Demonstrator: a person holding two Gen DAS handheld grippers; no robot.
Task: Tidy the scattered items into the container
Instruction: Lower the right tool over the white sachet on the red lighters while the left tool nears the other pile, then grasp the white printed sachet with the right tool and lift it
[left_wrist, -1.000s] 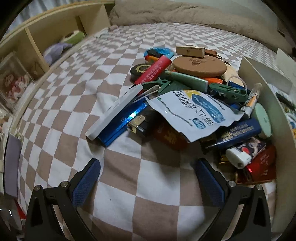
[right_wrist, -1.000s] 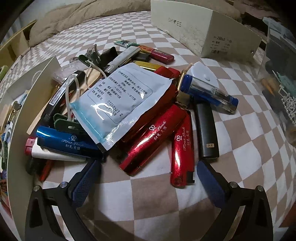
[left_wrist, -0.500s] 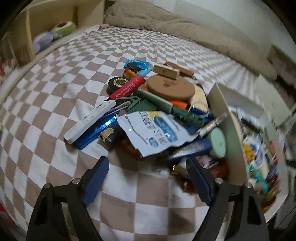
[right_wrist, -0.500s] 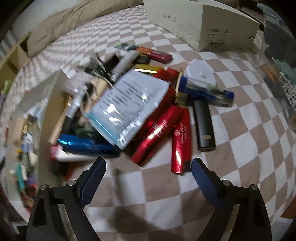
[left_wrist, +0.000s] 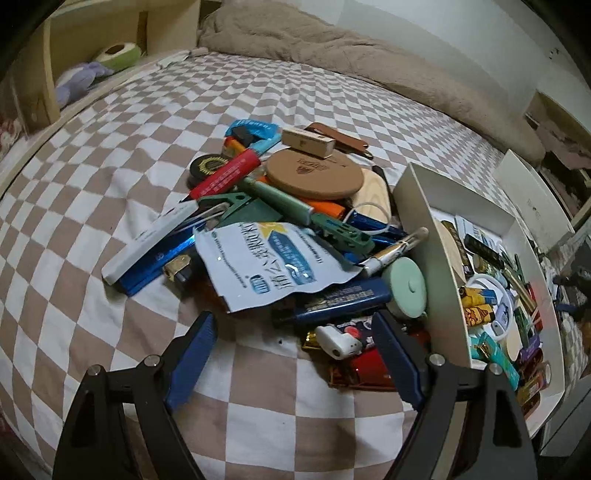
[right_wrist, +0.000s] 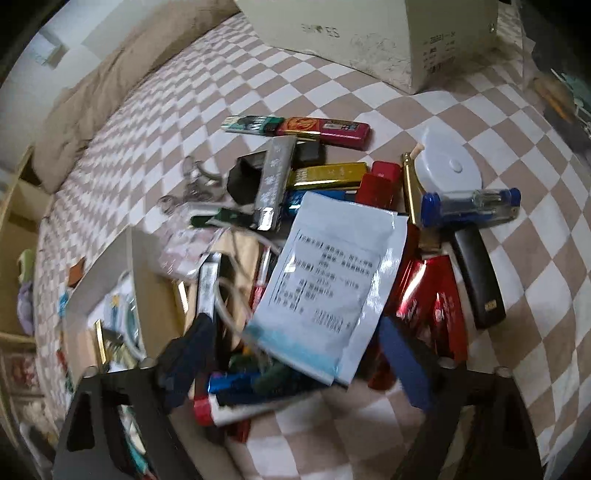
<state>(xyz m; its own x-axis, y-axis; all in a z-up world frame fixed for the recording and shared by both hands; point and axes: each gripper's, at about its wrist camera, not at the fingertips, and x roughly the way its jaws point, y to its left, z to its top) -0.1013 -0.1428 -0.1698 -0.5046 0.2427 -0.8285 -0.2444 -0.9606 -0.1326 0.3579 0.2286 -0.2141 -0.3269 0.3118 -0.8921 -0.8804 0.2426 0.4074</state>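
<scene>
Hovering low over the checked bedspread (left_wrist: 92, 206), left gripper (left_wrist: 295, 354) has jaws wide, nothing between them; tips near the pile's near edge. Pile (left_wrist: 280, 221) lies heaped against the outer wall of the white box (left_wrist: 421, 221). Sachet (left_wrist: 269, 266) on top, blue lighter (left_wrist: 340, 299) under its corner. Box already part full. Right gripper (right_wrist: 295, 365) also wide, empty, tips either side of the sachet's (right_wrist: 328, 284) lower edge; touching or not, cannot tell. Red lighters (right_wrist: 439, 306) just beside. View blurred.
</scene>
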